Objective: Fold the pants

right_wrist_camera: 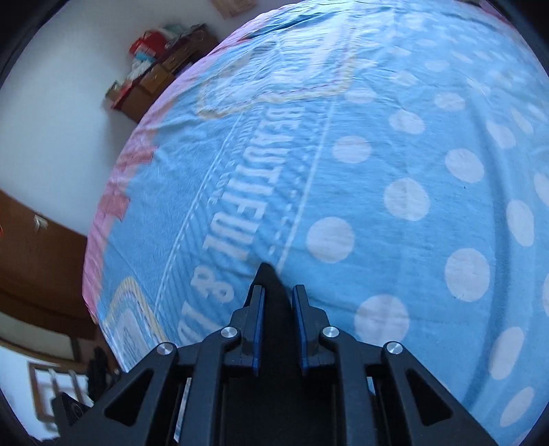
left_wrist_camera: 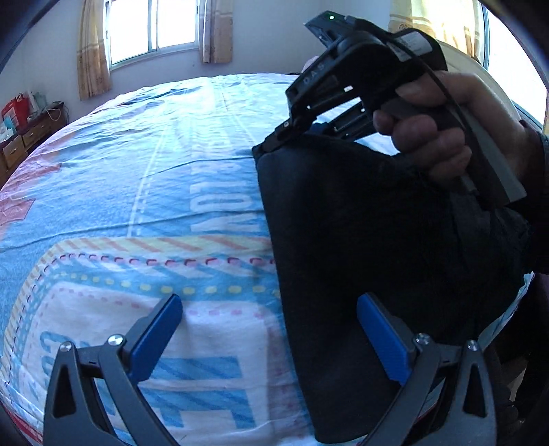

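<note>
The dark pants hang as a folded panel above the bed, held up at their top corner by my right gripper, which a hand grips. In the right wrist view my right gripper is shut on a fold of the dark pants, which pokes out between the blue pads. My left gripper is open and empty. Its right pad lies in front of the lower part of the hanging pants and its left pad is over the bed sheet.
The bed has a blue sheet with white dots, stripes and lettering. A wooden dresser with boxes stands by the wall at the left. A curtained window is behind the bed.
</note>
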Tool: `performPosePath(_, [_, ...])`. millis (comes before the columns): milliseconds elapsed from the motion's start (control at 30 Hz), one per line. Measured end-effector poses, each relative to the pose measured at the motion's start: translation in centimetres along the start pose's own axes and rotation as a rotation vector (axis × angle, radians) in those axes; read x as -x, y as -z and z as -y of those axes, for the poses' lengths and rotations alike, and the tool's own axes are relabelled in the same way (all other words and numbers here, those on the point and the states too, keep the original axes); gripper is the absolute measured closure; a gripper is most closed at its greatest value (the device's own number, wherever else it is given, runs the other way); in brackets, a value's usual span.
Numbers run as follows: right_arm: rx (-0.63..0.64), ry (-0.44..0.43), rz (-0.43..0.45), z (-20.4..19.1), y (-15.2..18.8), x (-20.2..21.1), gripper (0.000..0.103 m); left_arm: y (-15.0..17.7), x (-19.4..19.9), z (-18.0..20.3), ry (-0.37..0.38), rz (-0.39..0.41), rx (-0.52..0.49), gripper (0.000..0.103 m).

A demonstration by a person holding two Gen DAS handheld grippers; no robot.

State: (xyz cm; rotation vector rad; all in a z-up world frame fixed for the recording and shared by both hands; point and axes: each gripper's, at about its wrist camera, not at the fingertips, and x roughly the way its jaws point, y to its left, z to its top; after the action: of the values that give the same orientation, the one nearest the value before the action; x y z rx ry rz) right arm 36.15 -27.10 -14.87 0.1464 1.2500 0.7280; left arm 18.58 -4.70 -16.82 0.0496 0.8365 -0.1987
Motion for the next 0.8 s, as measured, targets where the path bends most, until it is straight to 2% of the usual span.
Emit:
performPosePath(33, [-0.005, -0.002, 0.008, 0.2, 0.0, 0.4, 0.082, 0.0, 0.0, 0.0, -0.001, -0.003, -0.001, 0.000])
performPosePath(67, [-0.016, -0.005, 0.017, 0.3, 0.1, 0.9, 0.070, 0.0, 0.0, 0.0, 0.000, -0.005, 0.000, 0.000])
performPosePath(133, [-0.021, 0.016, 0.055, 0.5, 0.8, 2.9, 0.057, 0.1, 0.1, -0.1, -0.001, -0.008, 0.001, 0.000])
performPosePath(167, [-0.020, 0.031, 0.077, 0.5, 1.3, 4.0, 0.055, 0.1, 0.1, -0.2, -0.002, -0.010, 0.002, 0.000])
performPosePath(267, [-0.031, 0.073, 0.152, 0.9, 3.4, 8.3, 0.054, 0.1, 0.2, -0.2, -0.003, -0.015, 0.004, 0.000])
performPosePath(333, [-0.040, 0.119, 0.186, 1.3, 5.3, 10.8, 0.049, -0.2, 0.2, -0.3, -0.001, -0.018, 0.008, 0.000])
performPosePath(433, [-0.024, 0.251, 0.254, 1.2, 9.9, 14.8, 0.047, -0.5, 0.4, -0.5, -0.001, -0.023, 0.011, 0.000])
performPosePath(500, [-0.028, 0.303, 0.272, 1.6, 13.0, 16.3, 0.046, -0.9, 0.5, -0.5, -0.012, -0.019, 0.001, 0.000])
performPosePath(600, [-0.087, 0.280, 0.281, 3.3, 17.9, 17.6, 0.046, -1.1, 0.7, -0.1, -0.021, -0.011, -0.016, 0.000])
performPosePath(667, [-0.124, 0.283, 0.251, 4.8, 20.2, 16.7, 0.046, -1.1, 0.4, 0.1, -0.023, -0.015, -0.023, 0.000])
performPosePath(733, [-0.119, 0.305, 0.262, 6.1, 21.6, 15.6, 0.046, -1.0, -0.1, 0.4, -0.020, -0.025, -0.028, 0.000])
performPosePath(800, [-0.101, 0.290, 0.304, 6.4, 22.2, 15.6, 0.046, -1.1, -0.2, 0.4, -0.018, -0.024, -0.023, 0.000])
